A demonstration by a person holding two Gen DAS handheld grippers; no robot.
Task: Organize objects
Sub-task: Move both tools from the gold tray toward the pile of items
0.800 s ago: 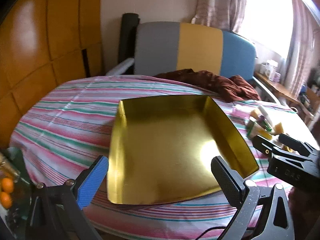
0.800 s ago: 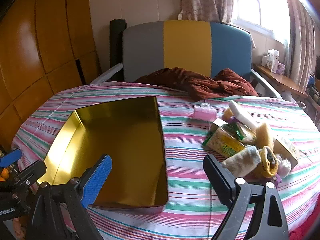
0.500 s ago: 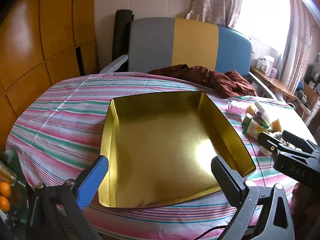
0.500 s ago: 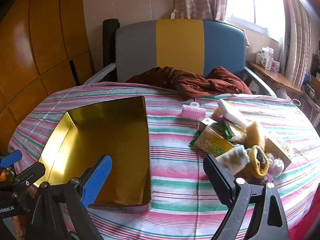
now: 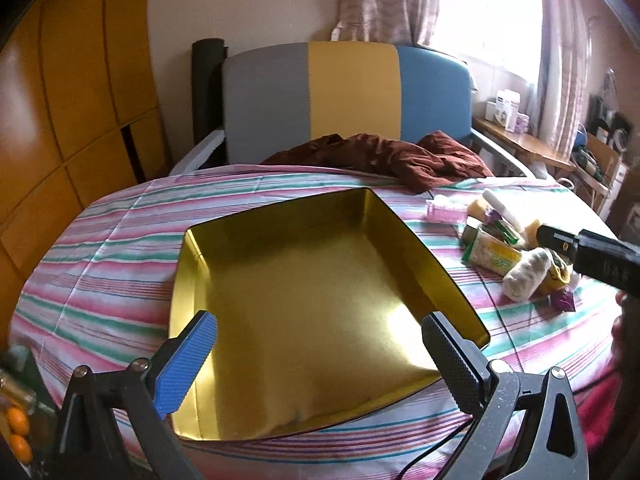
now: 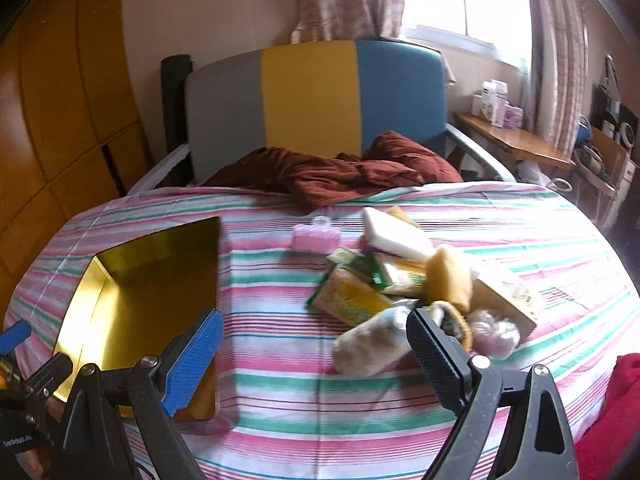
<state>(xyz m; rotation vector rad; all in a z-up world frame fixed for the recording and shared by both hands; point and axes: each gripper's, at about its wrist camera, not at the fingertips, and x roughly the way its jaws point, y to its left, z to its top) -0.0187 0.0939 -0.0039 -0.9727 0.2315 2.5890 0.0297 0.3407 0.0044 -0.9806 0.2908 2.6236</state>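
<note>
Both of your tools stand wide apart and carry nothing: the left tool [image 5: 318, 354] hangs over the near edge of the gold tin tray [image 5: 304, 304], the right tool [image 6: 314, 354] over the striped bedsheet [image 6: 280, 380] between the tray and the pile. The tray lies bare on the bed with nothing in it. The things to be sorted are heaped well to its right: a cream rolled sock [image 6: 370, 346] nearest the right tool, a yellow-green snack packet [image 6: 348, 300], a white sponge block [image 6: 394, 230], a yellow sponge [image 6: 448, 278], a small printed box [image 6: 508, 294], with a pink clip [image 6: 316, 238] lying apart toward the brown blanket [image 6: 340, 174]. Risks, as judged from here: the heap is overlapped, so closing on the sock may drag the packet or the knitted piece beside it along. The mattress is soft, so pressing down may tilt the tray or sink the fingers into the sheet and pinch cloth. The right view is slightly blurred, so the exact edges of the small items beside the box stay uncertain.
</note>
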